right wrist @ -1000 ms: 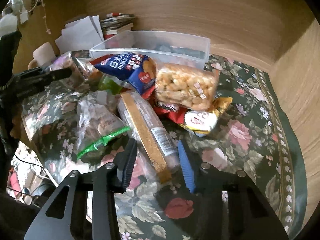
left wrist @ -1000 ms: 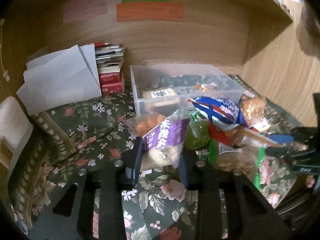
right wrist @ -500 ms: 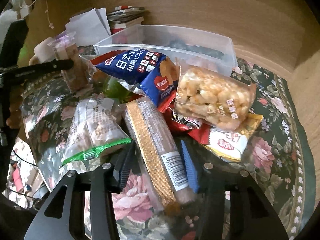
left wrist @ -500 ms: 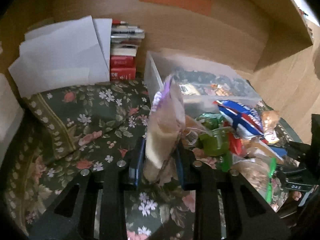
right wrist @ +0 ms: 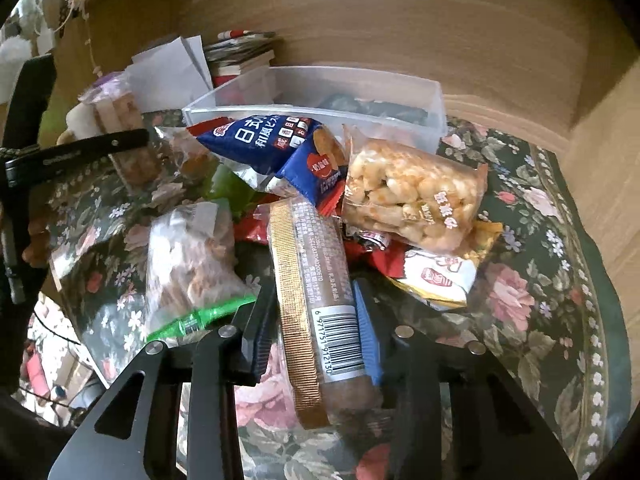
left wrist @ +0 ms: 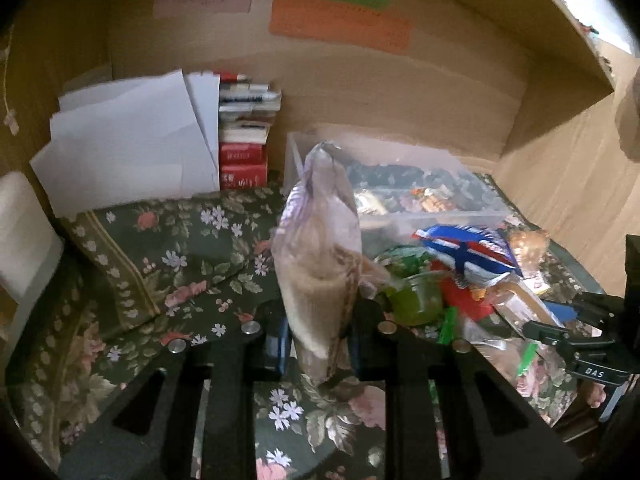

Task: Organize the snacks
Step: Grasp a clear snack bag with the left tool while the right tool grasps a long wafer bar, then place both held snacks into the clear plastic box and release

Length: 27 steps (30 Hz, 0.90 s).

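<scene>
Gripping a clear, purple-tinted pouch of pale snack pieces (left wrist: 320, 276), my left gripper (left wrist: 316, 340) is holding it upright, its long axis running up toward twelve o'clock in the left wrist view, pinched low between both blue-padded fingers (left wrist: 282, 344). I am reading the clear rectangular plastic bin (left wrist: 472, 216) as the place this pouch belongs; it is sitting at about one o'clock from the left claw, just behind the pouch's top edge, with a few wrapped snacks already lying in it. So the carry I am planning is forward and slightly rightward, then a tip over the near wall.

My right gripper (right wrist: 316, 332) is straddling a long brown bar in clear wrap with a gold strip and a barcode (right wrist: 312, 288). Its long axis is lying nearly along the fingers, pointing to twelve o'clock, with the barcode end between the pads. Both pads look to be touching the wrapper, so I am judging this claw to be closing on the bar, though I cannot tell how firmly.

From the right claw the bin (right wrist: 436, 120) is lying at twelve to one o'clock, beyond the blue foil biscuit bag (right wrist: 276, 148) and the clear pack of puffed golden pieces (right wrist: 408, 196), which are resting over the bar's far end. I am judging the left hand nearer the bin and freer to go first; pulling the bar may drag its neighbours.
</scene>
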Tool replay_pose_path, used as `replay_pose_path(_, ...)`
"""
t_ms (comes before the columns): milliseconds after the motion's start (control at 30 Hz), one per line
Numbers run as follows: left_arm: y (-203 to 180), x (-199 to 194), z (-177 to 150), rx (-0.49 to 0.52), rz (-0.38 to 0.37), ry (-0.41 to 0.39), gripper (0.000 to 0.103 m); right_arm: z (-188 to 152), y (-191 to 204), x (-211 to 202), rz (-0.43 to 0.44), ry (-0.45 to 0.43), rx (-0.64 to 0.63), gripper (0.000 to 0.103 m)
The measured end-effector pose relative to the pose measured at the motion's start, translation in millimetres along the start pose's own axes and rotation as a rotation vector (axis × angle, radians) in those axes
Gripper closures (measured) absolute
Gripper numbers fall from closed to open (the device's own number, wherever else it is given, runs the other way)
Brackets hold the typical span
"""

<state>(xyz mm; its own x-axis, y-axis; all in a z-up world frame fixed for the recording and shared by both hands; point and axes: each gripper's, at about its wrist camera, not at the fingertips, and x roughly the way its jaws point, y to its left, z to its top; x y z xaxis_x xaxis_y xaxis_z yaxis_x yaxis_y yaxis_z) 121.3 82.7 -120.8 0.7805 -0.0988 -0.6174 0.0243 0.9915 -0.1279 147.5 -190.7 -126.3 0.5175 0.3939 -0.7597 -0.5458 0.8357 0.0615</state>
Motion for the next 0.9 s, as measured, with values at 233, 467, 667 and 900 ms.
replay_pose_path(233, -14, -19, 13, 0.025, -0.011, -0.044, 0.081, 2, -3, -31, -0.027, -0.071, -0.008, 0.069)
replay_pose_path(467, -30, -28, 28, 0.05, -0.029, -0.078, 0.081, 19, -11, -63, -0.072, -0.176, 0.005, 0.069)
replay_pose_path(667, -39, -26, 48, 0.072, -0.032, -0.115, 0.081, 46, -17, -70, -0.108, -0.256, 0.027, 0.069)
replay_pose_path(900, -45, -13, 70, 0.093, -0.023, -0.131, 0.081, 86, -20, -64, -0.111, -0.319, 0.035, 0.069)
